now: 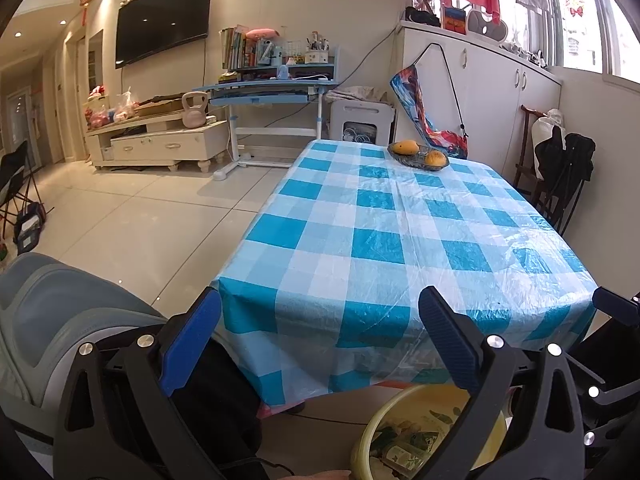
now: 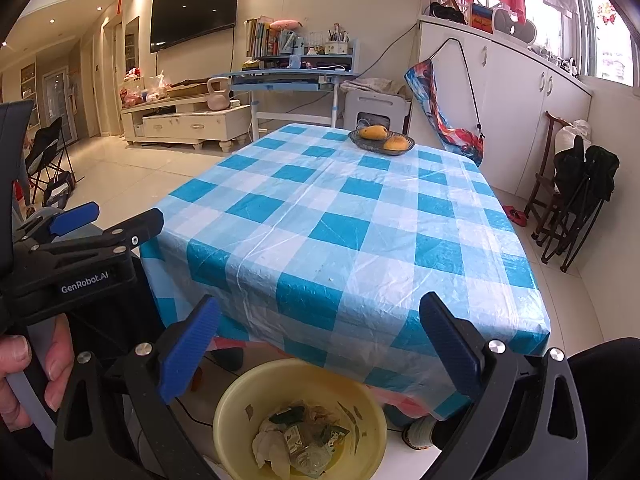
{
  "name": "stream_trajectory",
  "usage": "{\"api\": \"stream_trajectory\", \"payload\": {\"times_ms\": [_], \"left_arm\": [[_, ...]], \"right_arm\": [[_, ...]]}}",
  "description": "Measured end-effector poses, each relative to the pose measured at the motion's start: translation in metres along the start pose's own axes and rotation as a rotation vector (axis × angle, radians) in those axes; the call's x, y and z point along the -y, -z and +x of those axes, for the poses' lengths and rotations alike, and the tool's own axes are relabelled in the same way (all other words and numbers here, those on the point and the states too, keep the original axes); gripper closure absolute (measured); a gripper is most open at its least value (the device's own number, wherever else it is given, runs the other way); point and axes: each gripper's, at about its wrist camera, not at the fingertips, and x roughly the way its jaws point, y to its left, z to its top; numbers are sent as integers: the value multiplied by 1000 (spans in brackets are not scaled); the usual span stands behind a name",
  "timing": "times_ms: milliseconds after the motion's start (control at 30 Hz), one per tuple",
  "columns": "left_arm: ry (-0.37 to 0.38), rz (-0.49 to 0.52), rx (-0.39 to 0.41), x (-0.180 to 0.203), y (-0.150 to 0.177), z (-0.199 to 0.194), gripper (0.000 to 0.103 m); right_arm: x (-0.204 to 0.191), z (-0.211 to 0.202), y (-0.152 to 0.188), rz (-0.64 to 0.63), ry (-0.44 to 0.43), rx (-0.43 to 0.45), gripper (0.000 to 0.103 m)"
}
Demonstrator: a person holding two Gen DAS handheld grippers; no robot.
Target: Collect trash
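Counter (image 2: 344,216): blue-and-white checked cloth, filling mid-frame in both views. Fruit dish (image 2: 381,141): at its far end, upper centre.

Yellow basin (image 2: 240,408): on the floor, bottom centre; the right-wrist view showed its full interior, the left-wrist view only a rim (image 1: 362,444) behind a finger.

Trash (image 2: 300,440): crumpled wrappers and scraps heaped inside the basin.

Left tongs (image 1: 320,344): spread, empty. Right tongs (image 2: 320,344): spread, empty, above the basin.

Black tongs (image 2: 320,344), ribbed blue pads (image 2: 188,350), silver screws, white "GenRobot.AI" lettering; bare-skinned hand (image 2: 24,376)
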Motion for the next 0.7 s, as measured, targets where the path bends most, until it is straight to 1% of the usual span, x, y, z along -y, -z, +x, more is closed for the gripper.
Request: {"api": "stream_trajectory", "payload": {"times_ms": [533,700], "left_arm": [[1,4,4,1,0,-1,8],[3,10,3,1,0,-2,8]], "right_arm": [[4,0,-3,23,17,28,8],[9,1,-5,47,23,41,8]]}}
